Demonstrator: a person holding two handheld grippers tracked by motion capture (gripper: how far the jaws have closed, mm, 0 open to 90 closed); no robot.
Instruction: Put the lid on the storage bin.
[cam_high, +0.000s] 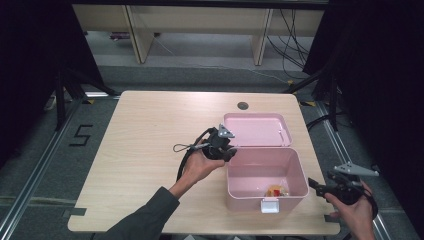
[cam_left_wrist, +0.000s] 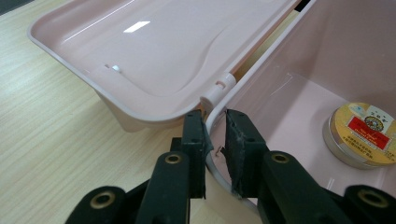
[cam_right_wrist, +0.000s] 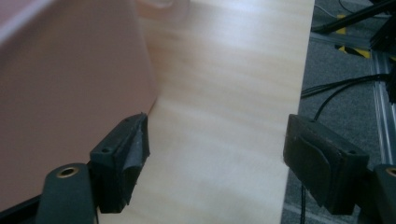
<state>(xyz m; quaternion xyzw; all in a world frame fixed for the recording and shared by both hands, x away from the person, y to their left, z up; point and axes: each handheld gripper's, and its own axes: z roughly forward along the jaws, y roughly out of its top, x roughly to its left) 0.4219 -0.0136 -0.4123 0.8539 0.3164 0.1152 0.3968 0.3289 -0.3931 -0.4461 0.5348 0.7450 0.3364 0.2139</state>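
One pink box (cam_high: 265, 172) stands open near the worktop's (cam_high: 150, 135) right edge and front right corner, its single lid (cam_high: 256, 129) folded flat back toward the far edge. Inside the box lies one round tin (cam_left_wrist: 360, 134) with a yellow and red label, on the floor toward the front wall; the high view shows something small and coloured there, too blurred to count further. One white latch (cam_high: 269, 205) hangs on the front wall. There are two grippers. The left gripper (cam_left_wrist: 215, 135) has its jaws nearly together, straddling the box's back left rim by the white hinge (cam_left_wrist: 218, 88), pinching that rim. The right gripper (cam_right_wrist: 215, 154) hovers at the worktop's right edge beside the box, jaws spread wide with nothing between them. The worktop is pale wood with one dark round grommet (cam_high: 243, 105) near the far edge. Beyond it lie grey floor, cables and desk legs.
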